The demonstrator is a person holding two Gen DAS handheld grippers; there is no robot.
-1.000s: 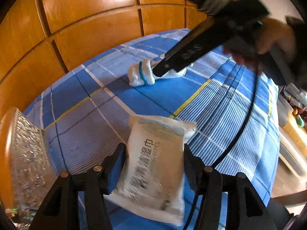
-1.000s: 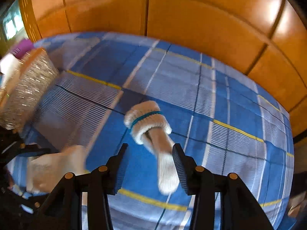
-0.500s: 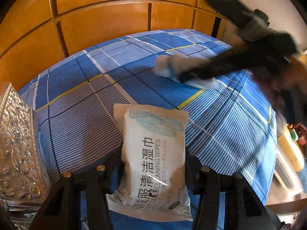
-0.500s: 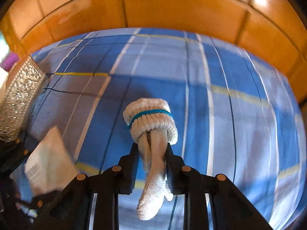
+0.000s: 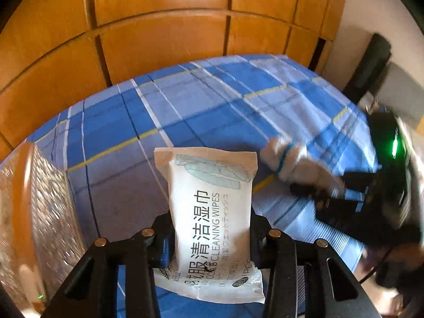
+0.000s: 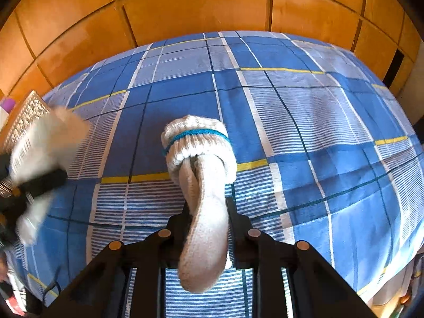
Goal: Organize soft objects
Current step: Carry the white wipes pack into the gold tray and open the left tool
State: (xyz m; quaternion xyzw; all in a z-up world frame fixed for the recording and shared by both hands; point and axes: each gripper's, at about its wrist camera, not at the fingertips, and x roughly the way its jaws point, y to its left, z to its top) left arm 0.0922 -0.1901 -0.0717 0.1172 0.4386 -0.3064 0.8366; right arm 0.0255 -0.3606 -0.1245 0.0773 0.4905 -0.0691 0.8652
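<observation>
A wall of orange wooden panels (image 6: 201, 8) fills the top of both views, and below it a bed covered with a blue checked sheet (image 6: 304, 111) with white and yellow lines takes up most of each frame. At the left edge of the left wrist view stands a textured, glittery silver box (image 5: 45, 212) with an orange rim, blurred; its corner also shows at the far left of the right wrist view. In the lower centre of the left wrist view the left gripper (image 5: 210, 241) has a white pack of cleaning wipes (image 5: 212, 212) between its jaws: the pack stands upright, its printed face to the camera, raised off the sheet, with the jaws pressing on its two long edges and closing further on it. In the lower centre of the right wrist view the right gripper (image 6: 206, 228) grips a rolled white knit sock bundle (image 6: 201, 175) with a teal band around its cuff; the jaws pinch the narrow part and are closing on it, the bulky cuffed end pointing up the frame above the sheet and the loose toe end hanging toward the camera. That same bundle appears blurred at the right middle of the left wrist view, and the wipes pack appears blurred at the left middle of the right wrist view.
</observation>
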